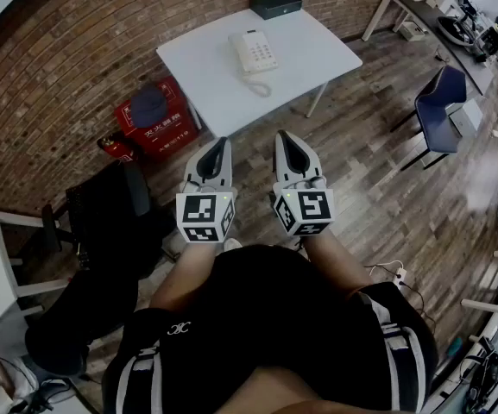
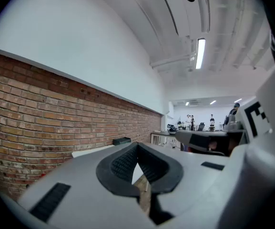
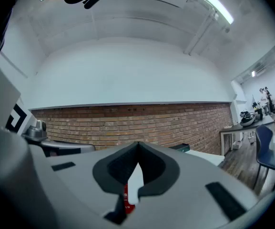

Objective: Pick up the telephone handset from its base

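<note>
A white telephone point(image 1: 253, 52) sits on the white table point(image 1: 318, 54) by the brick wall, its handset point(image 1: 241, 50) lying on the left of the base and a coiled cord point(image 1: 257, 86) hanging off the front. Both grippers hover over the wooden floor, well short of the table and pointing toward it. My left gripper point(image 1: 223, 143) is shut with nothing in it, its tips meeting in the left gripper view point(image 2: 137, 144). Beside it, the right gripper point(image 1: 285, 136) is also shut and empty point(image 3: 137, 143). The phone is hidden behind the jaws in both gripper views.
A black box point(image 1: 275, 3) lies at the table's far edge. A red crate point(image 1: 158, 126) stands on the floor left of the table. A black chair point(image 1: 102, 222) is at the left, a blue chair point(image 1: 440, 102) at the right, and another desk point(image 1: 417, 5) beyond.
</note>
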`<state>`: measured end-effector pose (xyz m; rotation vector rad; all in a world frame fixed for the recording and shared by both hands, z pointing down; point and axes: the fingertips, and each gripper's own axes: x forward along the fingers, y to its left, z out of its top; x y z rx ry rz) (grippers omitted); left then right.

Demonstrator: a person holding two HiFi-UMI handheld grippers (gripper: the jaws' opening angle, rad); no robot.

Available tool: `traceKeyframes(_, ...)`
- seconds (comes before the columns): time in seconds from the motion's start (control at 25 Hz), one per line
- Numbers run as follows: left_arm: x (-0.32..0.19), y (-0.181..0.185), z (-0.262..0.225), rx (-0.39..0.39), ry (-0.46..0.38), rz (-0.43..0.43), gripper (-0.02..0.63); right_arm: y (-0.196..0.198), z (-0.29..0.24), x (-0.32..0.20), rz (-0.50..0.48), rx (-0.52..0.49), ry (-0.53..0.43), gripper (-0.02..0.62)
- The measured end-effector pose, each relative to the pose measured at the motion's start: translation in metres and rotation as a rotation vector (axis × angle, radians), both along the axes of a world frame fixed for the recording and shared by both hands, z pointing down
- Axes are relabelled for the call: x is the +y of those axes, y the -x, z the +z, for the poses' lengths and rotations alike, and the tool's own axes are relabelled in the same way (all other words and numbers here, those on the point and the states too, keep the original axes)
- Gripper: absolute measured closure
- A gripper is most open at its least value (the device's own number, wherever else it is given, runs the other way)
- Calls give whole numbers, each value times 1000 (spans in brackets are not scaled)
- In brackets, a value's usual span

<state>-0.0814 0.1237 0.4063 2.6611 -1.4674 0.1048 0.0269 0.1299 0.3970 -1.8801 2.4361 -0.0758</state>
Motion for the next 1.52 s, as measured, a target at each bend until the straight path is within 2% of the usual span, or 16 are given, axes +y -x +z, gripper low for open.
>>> traceKeyframes(0.28,3,9,2,4,13,-19,604,6,-2,5,-12,-11,3,597)
traceKeyframes(1.04,-18,40,12,13,13,34,604,45,1,-7,14,24,0,597)
traceKeyframes(1.52,-73,39,18,2,11,26,604,38,3,-61,9,17,-28,597)
